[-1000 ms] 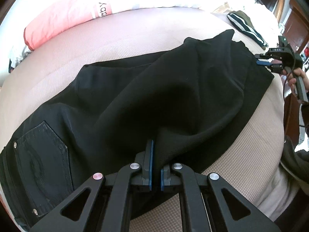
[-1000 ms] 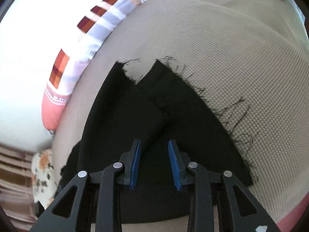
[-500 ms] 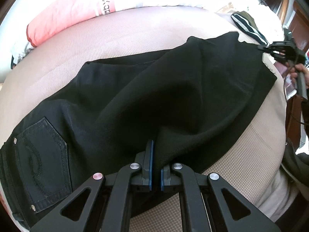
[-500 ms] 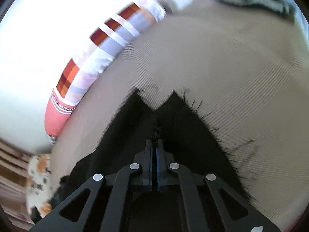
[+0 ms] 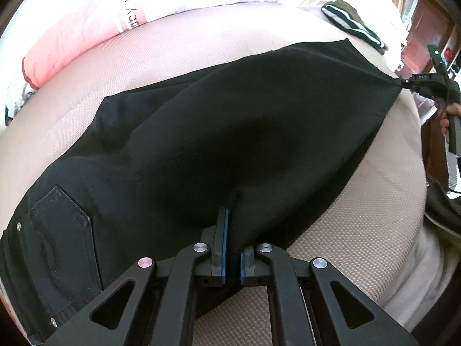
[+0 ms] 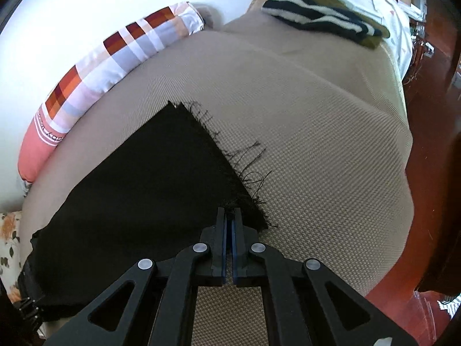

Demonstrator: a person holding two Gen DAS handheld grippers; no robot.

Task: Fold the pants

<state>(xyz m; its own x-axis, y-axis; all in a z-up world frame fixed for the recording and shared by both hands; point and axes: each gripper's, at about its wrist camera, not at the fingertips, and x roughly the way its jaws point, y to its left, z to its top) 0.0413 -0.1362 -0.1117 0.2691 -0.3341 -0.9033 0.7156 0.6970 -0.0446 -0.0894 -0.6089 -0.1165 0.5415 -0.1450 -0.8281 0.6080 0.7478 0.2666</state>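
One pair of black denim pants (image 5: 201, 144) is seen spread on the beige woven mattress (image 6: 317, 144), its long axis running from the pocketed waist, left of the left gripper (image 5: 232, 242), to the frayed hem. Two grippers are counted, both angled steeply downward. A fold of cloth is pinched between the left's closed fingers; the hem corner is clamped by the right gripper (image 6: 229, 225).

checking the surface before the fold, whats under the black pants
The black pants lie on a beige woven bed cover, bare all around them. Whether anything else sits beneath them cannot be seen; the cloth covers it.
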